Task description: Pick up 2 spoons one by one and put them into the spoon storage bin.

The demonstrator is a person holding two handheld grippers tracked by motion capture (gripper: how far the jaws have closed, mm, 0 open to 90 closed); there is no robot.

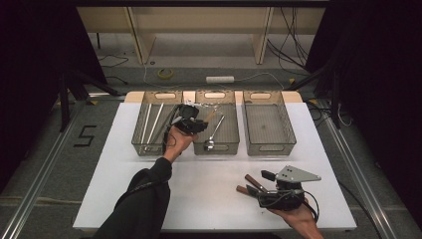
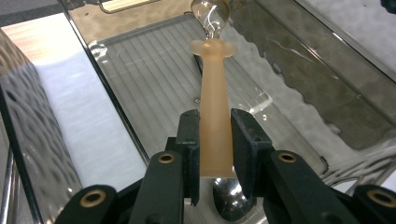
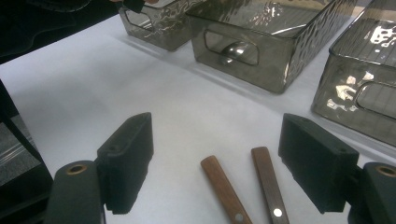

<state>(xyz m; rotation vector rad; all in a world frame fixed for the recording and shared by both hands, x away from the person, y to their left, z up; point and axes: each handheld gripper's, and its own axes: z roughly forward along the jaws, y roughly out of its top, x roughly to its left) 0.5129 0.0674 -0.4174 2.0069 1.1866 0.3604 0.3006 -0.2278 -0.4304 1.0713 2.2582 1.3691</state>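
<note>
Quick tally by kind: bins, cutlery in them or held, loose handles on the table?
Clear bins: 3, left, middle, right
Chopsticks in the left bin: 2
Metal spoon in the middle bin: 1
Pale-handled spoon held in the left gripper: 1
Wooden-handled utensils on the table by the right gripper: 2
Total: 9

Matt translucent plastic handle (image 2: pixel 215 121), glossy metal spoon (image 2: pixel 230 201), smoked glossy bins (image 3: pixel 252 44) — brown wooden handles (image 3: pixel 224 189)

Bare table (image 1: pixel 209 184) before three bins (image 1: pixel 216 127)
</note>
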